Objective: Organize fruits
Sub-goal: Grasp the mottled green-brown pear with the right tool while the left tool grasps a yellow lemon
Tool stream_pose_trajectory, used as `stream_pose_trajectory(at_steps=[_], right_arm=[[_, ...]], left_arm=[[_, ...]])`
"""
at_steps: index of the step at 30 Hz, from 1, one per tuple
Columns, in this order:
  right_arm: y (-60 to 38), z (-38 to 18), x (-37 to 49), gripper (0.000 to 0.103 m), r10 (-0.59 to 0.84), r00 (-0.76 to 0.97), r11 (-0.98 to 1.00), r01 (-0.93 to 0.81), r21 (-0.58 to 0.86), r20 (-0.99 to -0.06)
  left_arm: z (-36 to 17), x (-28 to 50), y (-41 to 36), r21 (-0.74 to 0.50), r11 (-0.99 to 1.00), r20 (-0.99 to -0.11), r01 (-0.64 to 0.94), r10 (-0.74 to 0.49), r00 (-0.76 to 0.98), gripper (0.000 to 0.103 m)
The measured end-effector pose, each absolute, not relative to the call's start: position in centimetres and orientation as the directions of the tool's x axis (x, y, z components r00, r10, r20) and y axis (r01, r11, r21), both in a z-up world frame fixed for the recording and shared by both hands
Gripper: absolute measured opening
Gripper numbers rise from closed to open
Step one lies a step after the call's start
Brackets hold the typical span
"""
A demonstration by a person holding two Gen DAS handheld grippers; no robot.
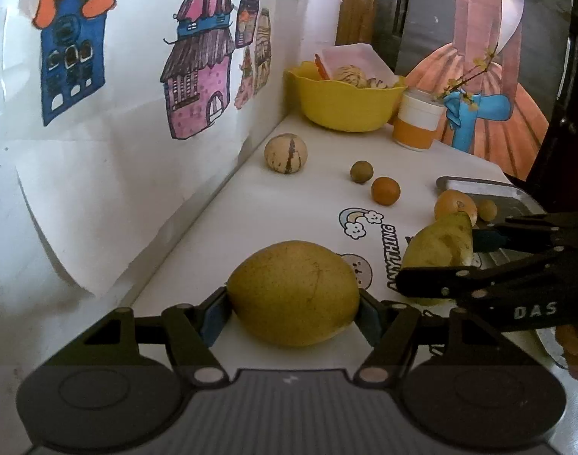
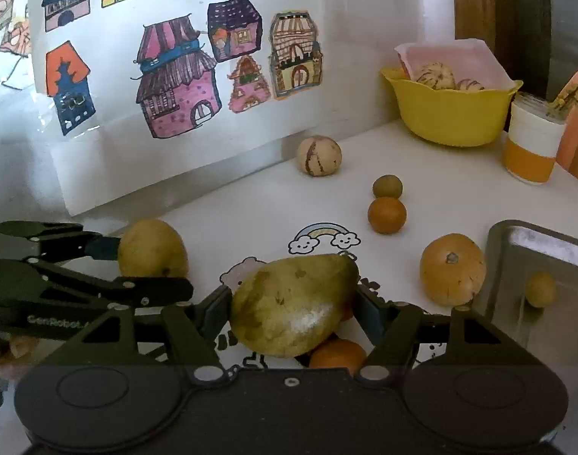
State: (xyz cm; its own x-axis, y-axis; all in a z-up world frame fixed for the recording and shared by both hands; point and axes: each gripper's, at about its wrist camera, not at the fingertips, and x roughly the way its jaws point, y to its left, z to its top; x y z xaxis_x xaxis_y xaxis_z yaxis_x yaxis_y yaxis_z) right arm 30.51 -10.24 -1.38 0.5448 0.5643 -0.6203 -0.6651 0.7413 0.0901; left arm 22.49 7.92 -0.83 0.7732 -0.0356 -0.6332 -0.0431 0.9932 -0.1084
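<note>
My left gripper (image 1: 293, 309) is shut on a round yellow-green pear (image 1: 293, 292), just above the white tabletop. My right gripper (image 2: 293, 309) is shut on a blotchy elongated pear (image 2: 294, 303); the same pear (image 1: 438, 248) shows at the right in the left wrist view. An orange fruit (image 2: 337, 354) lies under the right gripper. Loose on the table are a striped cream melon (image 2: 319, 155), a small green fruit (image 2: 387, 186), a small orange (image 2: 386, 215) and a larger orange (image 2: 452, 268). A yellow bowl (image 2: 450, 117) at the back holds striped fruits.
A metal tray (image 2: 531, 250) at the right holds a small yellow fruit (image 2: 540, 289). An orange-and-white cup (image 2: 531, 144) stands beside the bowl. Paper sheets with drawn houses (image 2: 175, 76) cover the wall on the left. Fingers of a hand (image 2: 8, 349) show at the lower left.
</note>
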Motion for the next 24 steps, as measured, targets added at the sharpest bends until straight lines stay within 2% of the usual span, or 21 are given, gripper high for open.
stream_pose_trajectory(at_steps=[10,24], right_arm=[[-10.2,-1.8,28.6,0.068,0.557,0.608,0.741,-0.671,0.008,-0.566],[-12.2,-1.0,26.4,0.068,0.565,0.663,0.759,-0.651,-0.006,-0.491]], left_arm=[[-0.8,21.9,7.7,-0.135,0.989,-0.630,-0.053,-0.044,0.776,0.073],[-0.8,21.2,6.8,-0.169,0.985,-0.632,-0.032,-0.084,0.770,0.073]])
